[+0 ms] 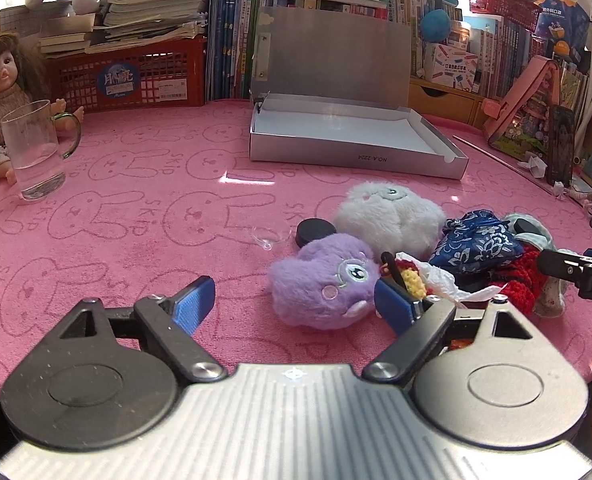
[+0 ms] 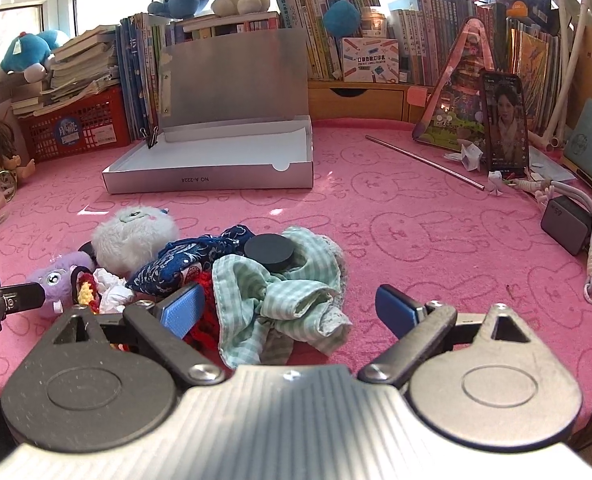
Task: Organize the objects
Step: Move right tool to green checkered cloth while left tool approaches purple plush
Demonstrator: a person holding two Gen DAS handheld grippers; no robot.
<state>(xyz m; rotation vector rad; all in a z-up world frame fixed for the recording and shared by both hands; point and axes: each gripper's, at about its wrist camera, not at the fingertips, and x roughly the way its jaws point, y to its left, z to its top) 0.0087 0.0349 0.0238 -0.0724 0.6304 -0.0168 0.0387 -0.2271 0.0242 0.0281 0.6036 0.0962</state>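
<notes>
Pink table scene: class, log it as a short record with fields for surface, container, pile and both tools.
surface: pink bunny-print cloth
container: silver box, lid up, empty
pile: purple plush, white plush, blue floral pouch, green checked cloth with a black disc on it
left tool: open, purple plush between the fingers
right tool: open, over the checked cloth

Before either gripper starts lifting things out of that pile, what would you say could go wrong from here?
1. The black round disc rests loosely on the crumpled green checked cloth; lifting the cloth may tip it off.
2. The red crocheted yarn piece lies tangled under the blue floral pouch, so pulling one may drag neighbours.
3. The small clear plastic piece is hard to see on the pink mat and could be overlooked.
</notes>
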